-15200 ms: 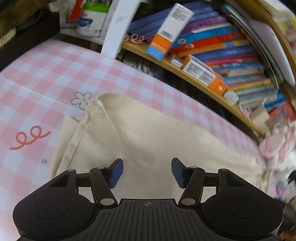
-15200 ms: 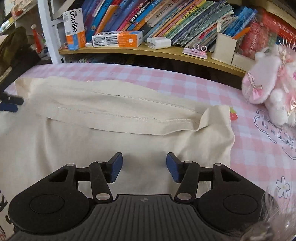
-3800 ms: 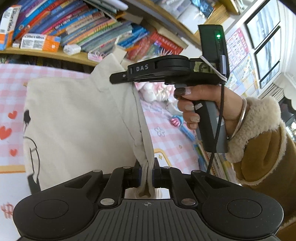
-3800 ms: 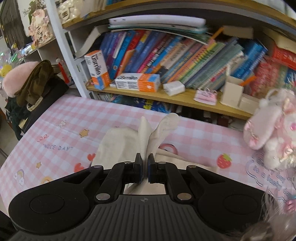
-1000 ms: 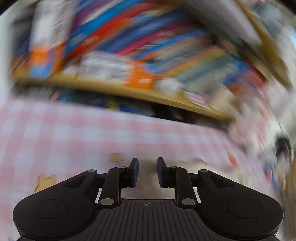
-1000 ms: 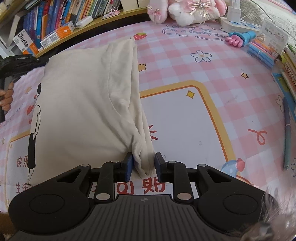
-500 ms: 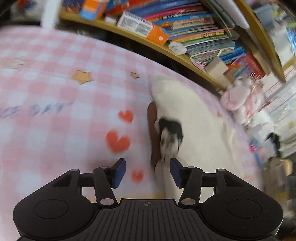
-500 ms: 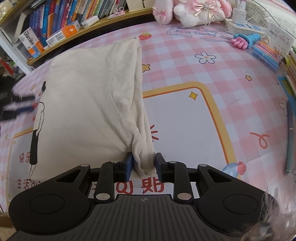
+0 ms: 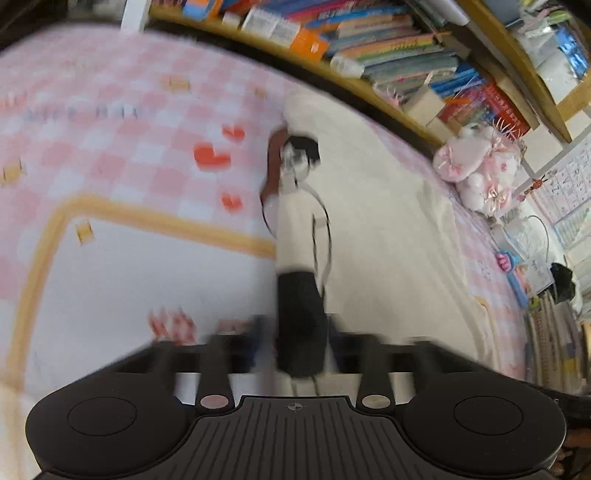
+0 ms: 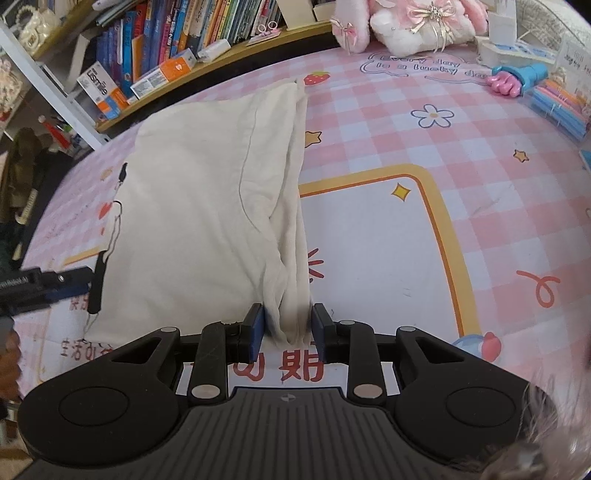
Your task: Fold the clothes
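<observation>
On the pink checked cloth [image 10: 406,122] lies the cream shirt [image 10: 192,206], folded lengthwise, a printed figure along its left edge. The right gripper [image 10: 288,332] pinches its bunched near-right corner. The left gripper [image 9: 295,343], blurred, has just been closing with the near-left edge between its jaws; whether it grips, I cannot tell. Books [image 10: 177,40] fill the shelf behind; a plush toy [image 10: 421,22] and pens [image 10: 557,99] lie aside.

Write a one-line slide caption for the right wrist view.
Right gripper pinches the near corner of a folded cream garment on a pink checked tablecloth.
</observation>
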Demonstrator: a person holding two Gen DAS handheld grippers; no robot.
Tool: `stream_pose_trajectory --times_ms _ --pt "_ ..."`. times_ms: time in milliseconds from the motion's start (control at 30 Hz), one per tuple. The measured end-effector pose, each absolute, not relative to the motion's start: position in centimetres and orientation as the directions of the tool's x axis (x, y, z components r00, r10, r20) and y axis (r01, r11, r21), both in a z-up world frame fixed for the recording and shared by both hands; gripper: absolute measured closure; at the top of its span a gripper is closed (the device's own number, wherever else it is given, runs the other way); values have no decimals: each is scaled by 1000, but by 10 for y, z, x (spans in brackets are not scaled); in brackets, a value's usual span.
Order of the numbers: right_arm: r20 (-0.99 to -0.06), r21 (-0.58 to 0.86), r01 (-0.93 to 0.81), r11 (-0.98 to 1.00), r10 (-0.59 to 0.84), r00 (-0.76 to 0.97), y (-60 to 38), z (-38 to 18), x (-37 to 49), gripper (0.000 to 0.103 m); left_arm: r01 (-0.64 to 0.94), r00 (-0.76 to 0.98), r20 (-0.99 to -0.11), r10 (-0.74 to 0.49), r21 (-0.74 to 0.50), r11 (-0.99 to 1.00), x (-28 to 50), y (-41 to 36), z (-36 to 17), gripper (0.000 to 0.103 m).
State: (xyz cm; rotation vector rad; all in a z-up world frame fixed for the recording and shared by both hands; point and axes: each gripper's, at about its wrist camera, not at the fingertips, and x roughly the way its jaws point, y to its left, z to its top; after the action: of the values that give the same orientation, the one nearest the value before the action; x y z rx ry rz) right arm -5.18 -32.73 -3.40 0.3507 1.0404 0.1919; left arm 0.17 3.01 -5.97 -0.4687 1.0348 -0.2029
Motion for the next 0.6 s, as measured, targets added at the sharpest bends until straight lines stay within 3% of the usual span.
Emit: stream_pose_trajectory --times_ms 33,200,333,600 --pt "-803 386 8 923 331 495 -330 -35 -52 77 -56 511 -779 -362 -451 891 -3 26 -57 99" --pt "-785 439 0 898 384 486 -340 -37 -54 77 69 628 -712 -312 -349 935 -31 3 -20 100" --pt "-773 471 -13 882 420 475 -344 -39 -55 77 -24 545 -801 -247 -310 951 -18 7 -46 98" --pt "-749 540 12 841 474 463 -356 -41 -60 74 -62 569 -800 -188 -269 961 -31 5 -37 92"
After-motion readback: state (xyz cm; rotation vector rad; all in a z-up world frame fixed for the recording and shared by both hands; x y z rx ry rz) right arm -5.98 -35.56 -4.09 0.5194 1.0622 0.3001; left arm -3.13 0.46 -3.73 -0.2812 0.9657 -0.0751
